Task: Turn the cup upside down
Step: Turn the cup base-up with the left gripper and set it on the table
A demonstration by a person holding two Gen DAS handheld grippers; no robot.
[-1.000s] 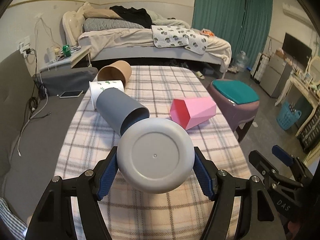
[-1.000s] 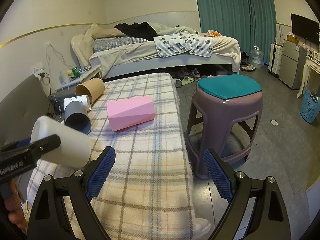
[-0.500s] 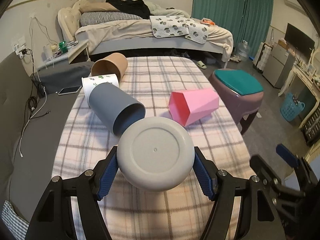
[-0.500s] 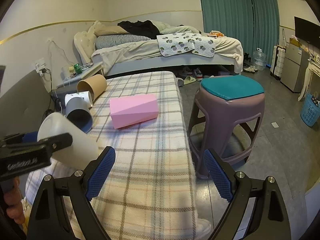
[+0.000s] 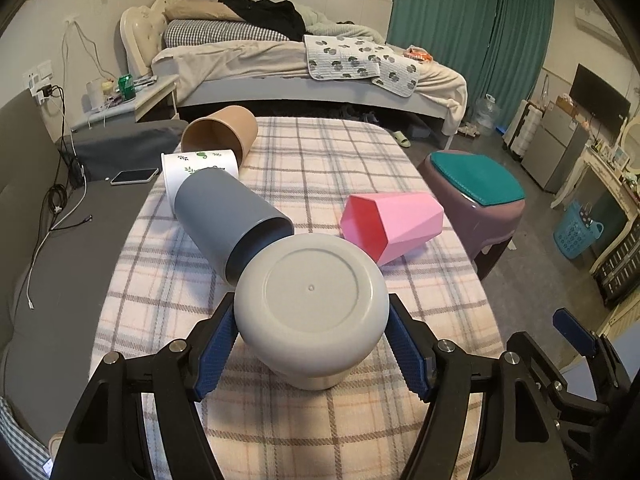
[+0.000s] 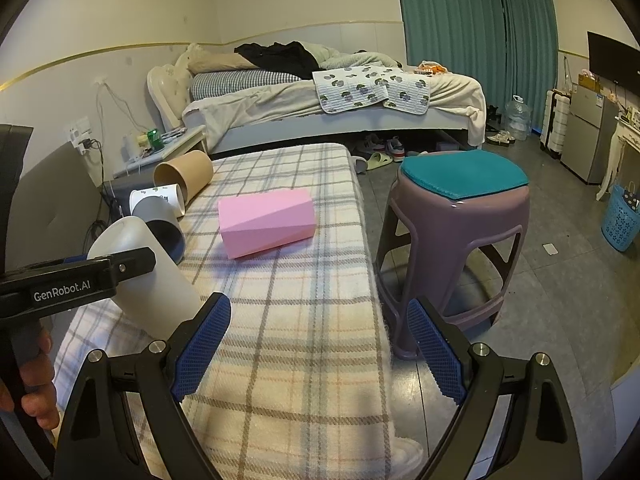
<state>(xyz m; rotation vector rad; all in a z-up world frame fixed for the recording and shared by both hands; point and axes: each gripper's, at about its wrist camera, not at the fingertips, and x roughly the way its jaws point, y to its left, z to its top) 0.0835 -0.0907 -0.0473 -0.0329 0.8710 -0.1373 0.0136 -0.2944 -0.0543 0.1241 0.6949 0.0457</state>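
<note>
My left gripper (image 5: 311, 334) is shut on a light grey cup (image 5: 311, 308), its flat base facing the camera and tilted up, its mouth low toward the plaid table (image 5: 340, 432). In the right wrist view the same cup (image 6: 160, 280) is held tilted at the left, its mouth near the cloth, by the left gripper (image 6: 80, 276). My right gripper (image 6: 318, 344) is open and empty over the table's right edge.
A dark grey cup (image 5: 228, 220), a white leaf-print cup (image 5: 200, 164), a brown cup (image 5: 220, 132) and a pink faceted cup (image 5: 396, 224) lie on their sides further back. A purple stool (image 6: 456, 216) stands right of the table.
The grey cup has tipped further, base rising and mouth dropping toward the cloth, as my left gripper rotated. The right gripper stayed open and barely moved.
</note>
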